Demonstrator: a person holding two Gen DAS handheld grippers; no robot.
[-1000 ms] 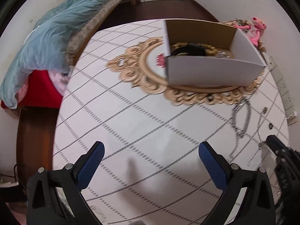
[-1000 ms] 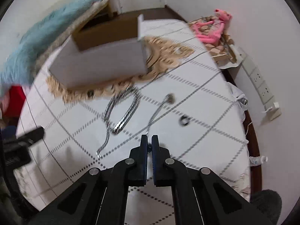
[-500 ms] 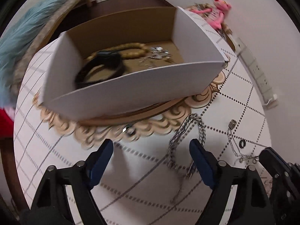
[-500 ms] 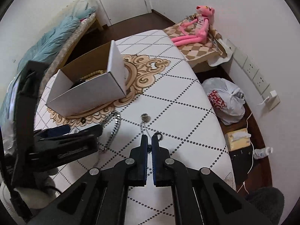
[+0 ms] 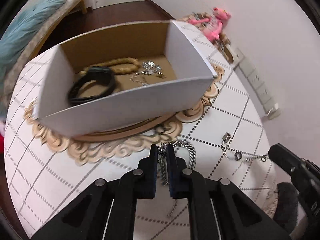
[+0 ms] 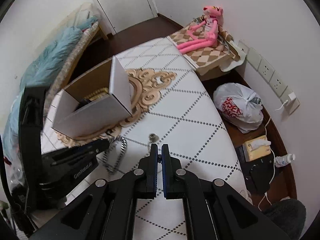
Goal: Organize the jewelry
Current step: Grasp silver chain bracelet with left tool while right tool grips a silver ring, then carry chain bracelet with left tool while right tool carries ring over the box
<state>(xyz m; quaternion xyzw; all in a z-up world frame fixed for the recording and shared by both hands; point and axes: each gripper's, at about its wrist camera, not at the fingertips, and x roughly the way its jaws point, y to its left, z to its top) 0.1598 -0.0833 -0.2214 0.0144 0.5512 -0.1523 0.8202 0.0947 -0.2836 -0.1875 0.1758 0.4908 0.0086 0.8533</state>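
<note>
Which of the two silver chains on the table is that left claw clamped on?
The thick, heavy-linked silver chain by the box: the left claw is shut on it. The thin chain with the small barrel charm lies farther right, at the right claw.

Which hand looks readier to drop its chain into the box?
Probably left: its tool, shut on the chunky silver chain, sits right by the white cardboard box; the right tool is farther off.

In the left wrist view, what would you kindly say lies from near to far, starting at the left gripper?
Left gripper → chunky silver curb chain → white cardboard box → black band → tan beaded bracelet.
</note>
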